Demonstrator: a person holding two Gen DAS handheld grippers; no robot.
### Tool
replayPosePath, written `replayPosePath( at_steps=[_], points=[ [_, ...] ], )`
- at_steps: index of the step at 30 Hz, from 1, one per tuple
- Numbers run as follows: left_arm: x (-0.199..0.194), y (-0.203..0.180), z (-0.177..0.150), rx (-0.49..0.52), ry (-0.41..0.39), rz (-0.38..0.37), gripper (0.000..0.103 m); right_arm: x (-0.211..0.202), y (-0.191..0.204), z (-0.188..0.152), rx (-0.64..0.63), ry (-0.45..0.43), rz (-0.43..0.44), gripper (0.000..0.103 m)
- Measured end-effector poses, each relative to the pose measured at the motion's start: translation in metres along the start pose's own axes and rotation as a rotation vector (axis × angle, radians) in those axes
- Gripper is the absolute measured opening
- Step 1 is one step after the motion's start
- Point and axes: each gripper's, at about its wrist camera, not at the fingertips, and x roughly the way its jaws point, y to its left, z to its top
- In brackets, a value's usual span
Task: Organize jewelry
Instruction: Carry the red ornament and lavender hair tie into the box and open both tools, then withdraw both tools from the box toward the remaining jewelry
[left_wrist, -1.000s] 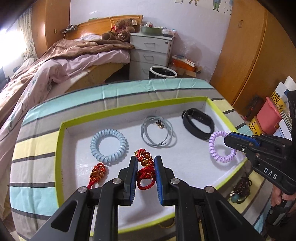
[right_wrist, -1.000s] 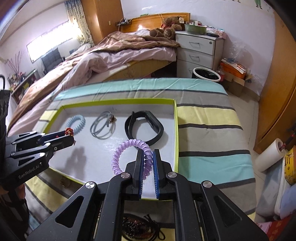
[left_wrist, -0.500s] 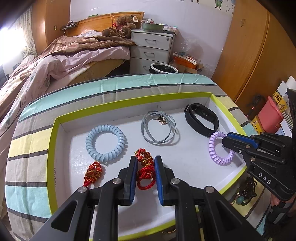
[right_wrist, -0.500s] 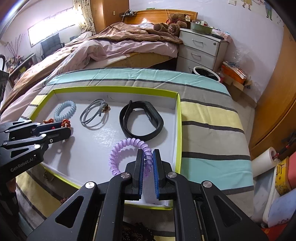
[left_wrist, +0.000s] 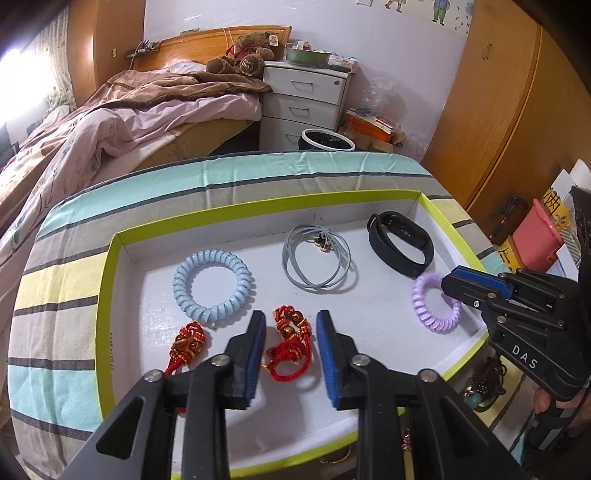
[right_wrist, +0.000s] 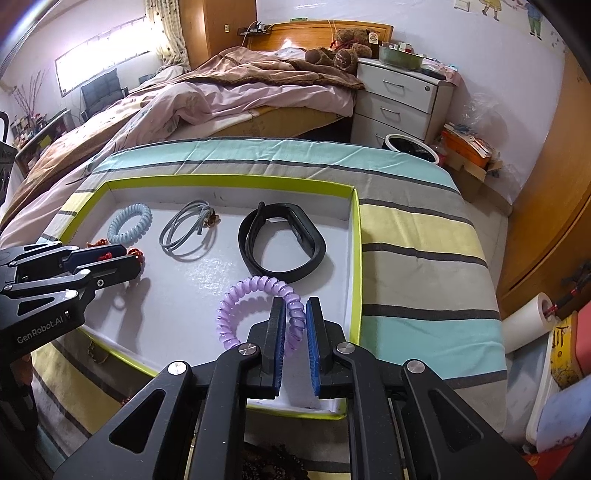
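The left gripper (left_wrist: 291, 354) is shown with its jaws newly spread wide, so that the red knotted charm (left_wrist: 290, 345), clamped half a second earlier, is released onto the floor of the green-rimmed tray (left_wrist: 258, 205). The purple coil band (right_wrist: 255, 310) is now bracketed loosely by the narrowly parted right gripper (right_wrist: 295, 345). Both placements are judged complete, and further jewelry is seen outside the tray.

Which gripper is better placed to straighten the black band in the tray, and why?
Probably the right gripper: the black band lies just beyond the purple coil between its fingers, while the left gripper straddles the red knot.
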Motion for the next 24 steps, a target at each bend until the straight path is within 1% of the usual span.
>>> replayPosePath(
  at_steps=[2,6,9,15,17,19,24],
  points=[
    [-0.003,0.0,0.0,-0.002,-0.008,-0.009,0.032,-0.003,-0.001,0.0,0.005,-0.009,0.009,0.016],
    [-0.015,-0.003,-0.002,-0.003,-0.031,-0.013,0.038,-0.013,-0.002,0.0,0.016,-0.044,0.023,0.017],
    [-0.028,-0.005,-0.005,0.001,-0.057,-0.018,0.039,-0.026,-0.006,-0.002,0.037,-0.075,0.054,0.017],
    [-0.054,-0.011,-0.018,-0.002,-0.099,-0.034,0.04,-0.053,-0.015,-0.015,0.06,-0.124,0.083,0.018],
    [-0.062,-0.013,-0.025,-0.005,-0.109,-0.044,0.04,-0.059,-0.021,-0.02,0.077,-0.13,0.101,0.018],
    [-0.068,-0.013,-0.032,-0.014,-0.112,-0.044,0.04,-0.064,-0.028,-0.029,0.099,-0.127,0.137,0.018],
    [-0.079,-0.012,-0.05,-0.037,-0.111,-0.063,0.04,-0.062,-0.041,-0.049,0.12,-0.098,0.188,0.018]
  ],
)
